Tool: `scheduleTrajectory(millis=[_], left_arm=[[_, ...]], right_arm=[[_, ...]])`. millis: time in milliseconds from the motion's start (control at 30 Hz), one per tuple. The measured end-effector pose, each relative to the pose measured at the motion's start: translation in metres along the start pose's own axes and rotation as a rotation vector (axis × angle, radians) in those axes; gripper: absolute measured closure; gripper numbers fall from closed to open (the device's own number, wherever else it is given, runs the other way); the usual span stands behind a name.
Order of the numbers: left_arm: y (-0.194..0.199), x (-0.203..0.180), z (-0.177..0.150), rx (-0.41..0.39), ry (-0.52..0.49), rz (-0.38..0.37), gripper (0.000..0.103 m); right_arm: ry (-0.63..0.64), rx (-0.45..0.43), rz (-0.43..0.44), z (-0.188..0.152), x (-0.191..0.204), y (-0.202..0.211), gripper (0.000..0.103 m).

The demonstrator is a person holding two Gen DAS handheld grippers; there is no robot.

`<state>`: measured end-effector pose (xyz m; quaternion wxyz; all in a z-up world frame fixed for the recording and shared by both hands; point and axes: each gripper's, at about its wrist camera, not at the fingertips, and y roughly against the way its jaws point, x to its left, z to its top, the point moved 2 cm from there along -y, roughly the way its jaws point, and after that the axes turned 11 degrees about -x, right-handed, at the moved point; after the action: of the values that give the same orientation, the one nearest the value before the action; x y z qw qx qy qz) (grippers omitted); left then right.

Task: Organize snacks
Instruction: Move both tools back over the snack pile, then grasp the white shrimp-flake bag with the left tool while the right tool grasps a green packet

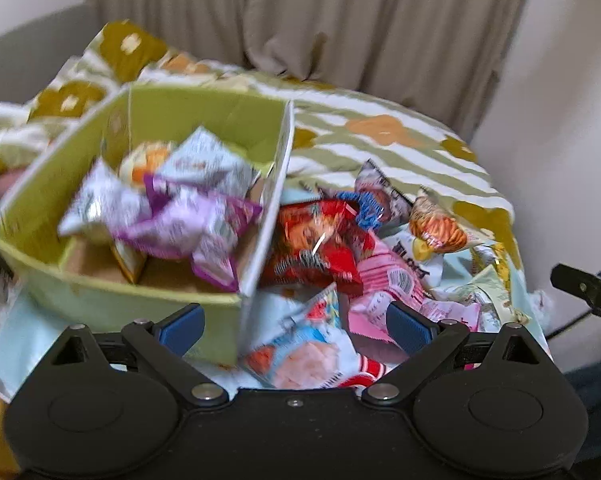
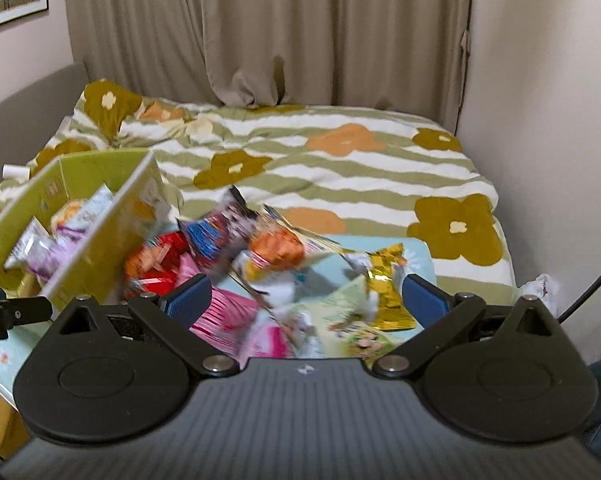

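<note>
Since both the left gripper (image 1: 294, 322) and right gripper (image 2: 306, 300) are spread wide and empty, pinch one loose snack (image 1: 314, 240) and drop it into the green box (image 1: 112, 296).

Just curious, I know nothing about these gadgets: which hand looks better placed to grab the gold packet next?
Probably the right. Its open tool looks straight over the gold packet, which lies just ahead by its right finger. The left tool, also open, faces the green box corner and nearer packets.
</note>
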<state>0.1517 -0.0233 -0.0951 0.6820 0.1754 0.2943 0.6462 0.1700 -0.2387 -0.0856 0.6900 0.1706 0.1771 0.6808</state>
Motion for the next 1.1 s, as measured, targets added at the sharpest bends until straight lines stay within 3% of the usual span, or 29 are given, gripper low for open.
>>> scheduleTrajectory(millis=[233,367,633,667,900,1100], left_arm=[[-0.036,-0.010,-0.032,0.049,0.146,0.088,0.004],[-0.053,-0.010,-0.041,0.074,0.181,0.120,0.004],[-0.075,-0.003,-0.062,0.123,0.242,0.129,0.013],[-0.076,-0.003,-0.063,0.130,0.248,0.121,0.019],[-0.078,-0.011,-0.068,0.148,0.188,0.123,0.030],[-0.073,-0.015,-0.069,0.145,0.140,0.129,0.033]], right_arm=[[0.065,0.063,0.067,-0.018,-0.035,-0.042,0.000],[0.069,0.104,0.093,-0.030,-0.047,-0.065,0.000],[0.049,0.157,0.159,-0.048,-0.058,-0.095,0.000],[0.051,0.162,0.164,-0.050,-0.057,-0.097,0.000],[0.052,0.202,0.193,-0.061,-0.055,-0.110,0.000],[0.057,0.222,0.209,-0.068,-0.049,-0.119,0.000]])
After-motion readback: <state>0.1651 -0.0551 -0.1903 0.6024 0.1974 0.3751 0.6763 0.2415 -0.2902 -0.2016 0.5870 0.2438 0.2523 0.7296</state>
